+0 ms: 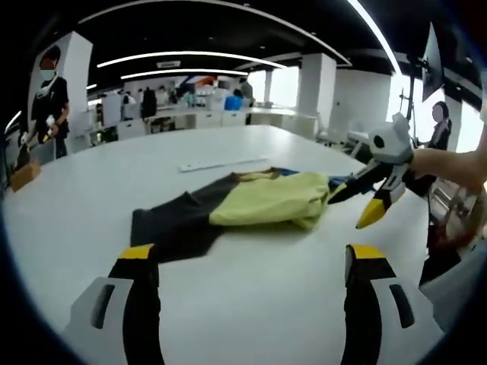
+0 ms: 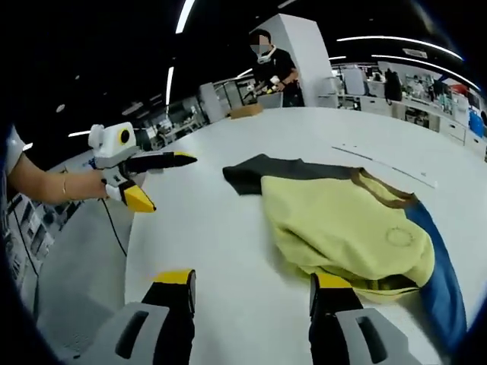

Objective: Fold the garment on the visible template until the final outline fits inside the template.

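A garment [image 1: 262,199] in yellow, black and blue lies crumpled on the white table [image 1: 91,205]. Its yellow part is folded over the black. My left gripper [image 1: 251,258] stands open over bare table, short of the garment's near edge. My right gripper [image 1: 351,208] comes in from the right, open, with one jaw tip close to the garment's yellow edge. In the right gripper view the garment [image 2: 342,228] lies just ahead of my open right gripper [image 2: 253,280]. The left gripper [image 2: 169,182] is held open above the table's left edge by a hand.
A pale flat strip [image 1: 221,163] lies on the table beyond the garment [image 2: 388,163]. A person in black [image 1: 49,99] stands at the far edge beside a brown box [image 2: 245,111]. Another person [image 1: 440,125] stands at the right. Desks and pillars fill the room behind.
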